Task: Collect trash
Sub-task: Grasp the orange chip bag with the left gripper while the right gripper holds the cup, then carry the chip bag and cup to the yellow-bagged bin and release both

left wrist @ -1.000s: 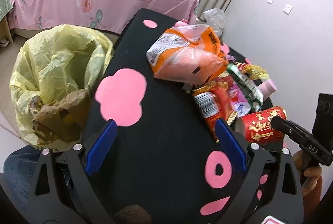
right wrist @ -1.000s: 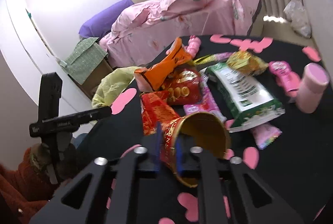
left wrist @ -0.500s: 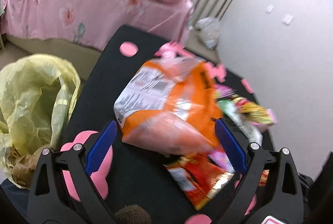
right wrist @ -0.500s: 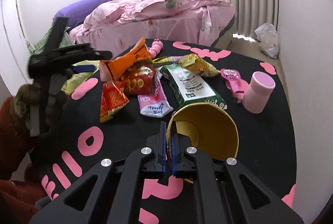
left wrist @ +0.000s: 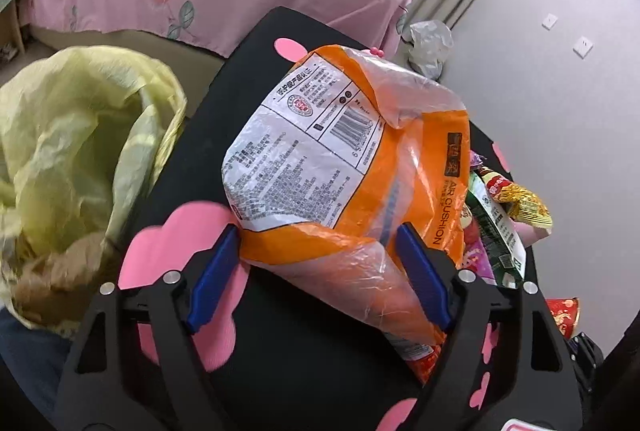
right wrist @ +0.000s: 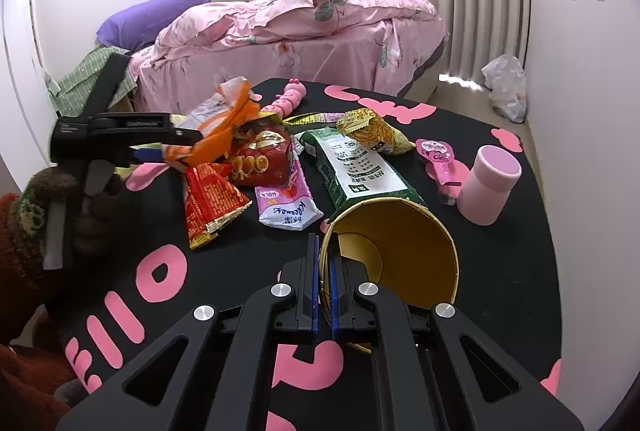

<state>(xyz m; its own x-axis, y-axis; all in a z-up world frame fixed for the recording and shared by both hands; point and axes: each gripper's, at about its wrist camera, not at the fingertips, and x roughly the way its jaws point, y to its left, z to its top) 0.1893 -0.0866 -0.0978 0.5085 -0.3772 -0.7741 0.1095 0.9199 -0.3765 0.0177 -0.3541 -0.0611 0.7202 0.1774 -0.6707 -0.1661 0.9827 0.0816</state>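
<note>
A puffy orange and white snack bag [left wrist: 320,167] lies on the black table [left wrist: 304,363] at the near end of a heap of wrappers. My left gripper [left wrist: 320,231] straddles its near end. The jaws are closing, and the blue pads [left wrist: 212,275] touch the bag's sides without squeezing it. In the right wrist view that gripper [right wrist: 168,151], held by a gloved hand [right wrist: 52,199], reaches the same bag [right wrist: 224,119]. My right gripper [right wrist: 325,243] is shut on the rim of a red paper cup with a gold inside [right wrist: 400,255], tipped on its side just above the table.
A yellow trash bag [left wrist: 80,135] gapes open left of the table. Red wrappers [right wrist: 212,203], a pink pouch [right wrist: 286,207], a green packet [right wrist: 360,167], a gold wrapper [right wrist: 372,131] and a pink cylinder [right wrist: 492,183] lie on the table. A pink bed [right wrist: 296,39] stands behind.
My left gripper has travelled forward across the table to the orange bag and its jaws have narrowed around it. The right gripper has turned a little with the cup still held.
</note>
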